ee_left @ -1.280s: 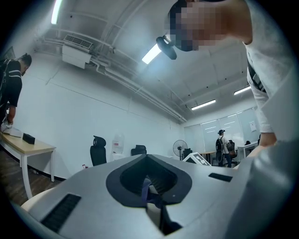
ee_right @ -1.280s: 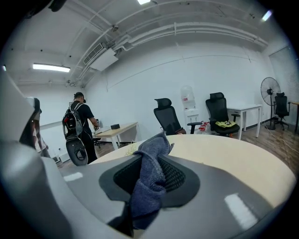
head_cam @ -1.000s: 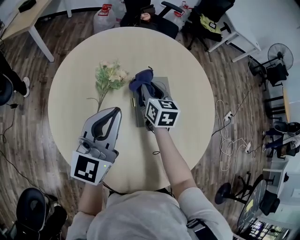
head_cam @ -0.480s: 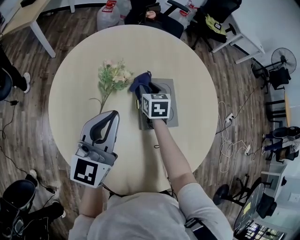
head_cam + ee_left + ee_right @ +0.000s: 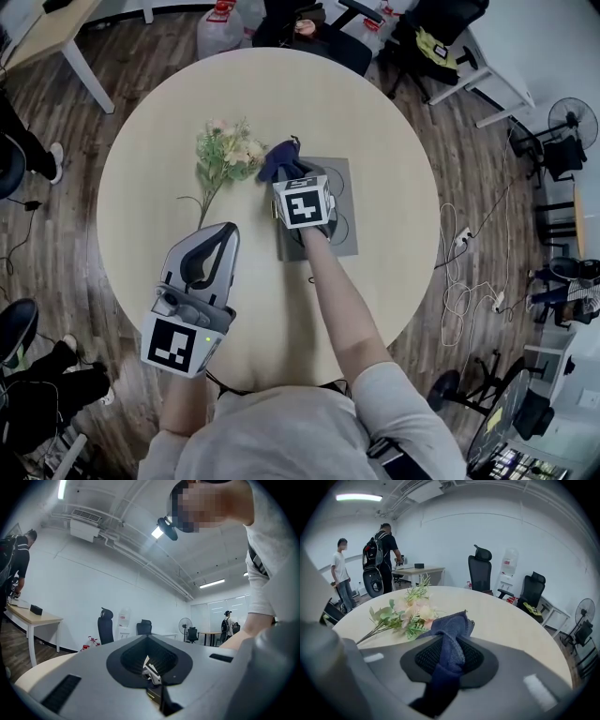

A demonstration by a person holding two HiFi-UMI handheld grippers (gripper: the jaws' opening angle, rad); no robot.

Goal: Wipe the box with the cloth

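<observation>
Left gripper (image 5: 221, 236) near-left, over the table (image 5: 375, 112), jaws together, nothing held. Right gripper (image 5: 287, 178) mid-table on the grey box (image 5: 342, 236), jaws clamped on the blue cloth (image 5: 278, 157), bunched at the box's far-left corner. Judgement: flatten the cloth, stroke the whole lid, brace the box with the left; avoid the flowers (image 5: 225, 152) just beyond, far-left

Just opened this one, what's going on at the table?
A person stands at a round table with a handheld gripper in each hand. The right gripper is shut on a dark blue cloth and holds it at the far left corner of the flat grey box, next to a bunch of flowers. The left gripper is off to the side, jaws together on nothing.
</observation>
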